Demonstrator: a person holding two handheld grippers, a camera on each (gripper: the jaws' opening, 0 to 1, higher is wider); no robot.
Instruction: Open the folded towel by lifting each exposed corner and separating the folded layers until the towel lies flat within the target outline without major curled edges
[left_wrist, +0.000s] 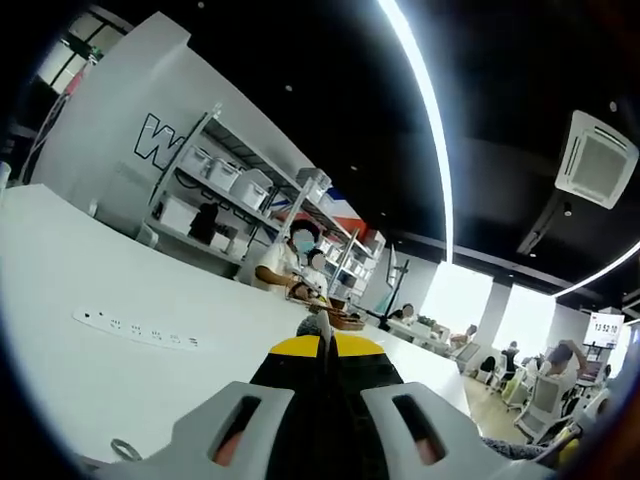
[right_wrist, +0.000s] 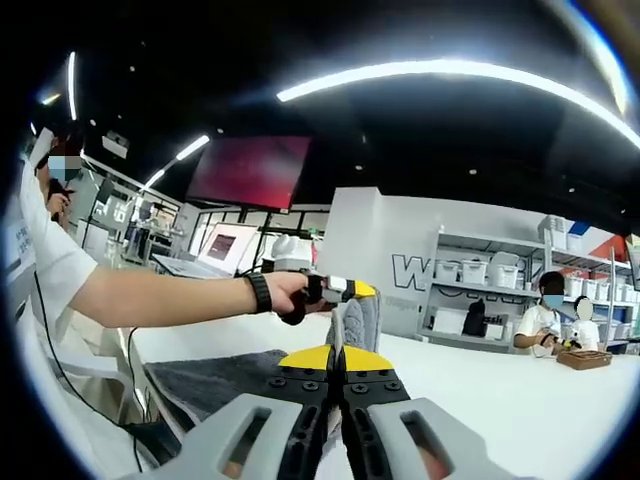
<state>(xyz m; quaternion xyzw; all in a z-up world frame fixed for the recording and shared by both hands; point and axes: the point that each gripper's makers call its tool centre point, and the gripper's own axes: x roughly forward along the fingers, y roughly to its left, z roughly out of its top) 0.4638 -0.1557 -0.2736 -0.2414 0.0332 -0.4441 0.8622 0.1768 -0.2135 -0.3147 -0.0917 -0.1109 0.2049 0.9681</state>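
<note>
A dark grey towel (right_wrist: 225, 380) lies partly on the white table (right_wrist: 480, 390), and one part of it is raised in a fold (right_wrist: 357, 318). My right gripper (right_wrist: 338, 358) has its yellow-tipped jaws shut on a thin edge of that raised part. Just beyond, a person's hand holds my left gripper (right_wrist: 345, 289) at the top of the fold. In the left gripper view, my left gripper (left_wrist: 325, 350) is shut, with a small grey tuft of towel (left_wrist: 312, 325) showing at its tips above the table (left_wrist: 80, 260).
A white power strip (left_wrist: 140, 330) lies on the table, with a small metal ring (left_wrist: 125, 450) near the front edge. Shelves of bins (left_wrist: 230, 200) stand behind, where masked people (left_wrist: 285, 265) work. A person's forearm (right_wrist: 160, 295) reaches in from the left.
</note>
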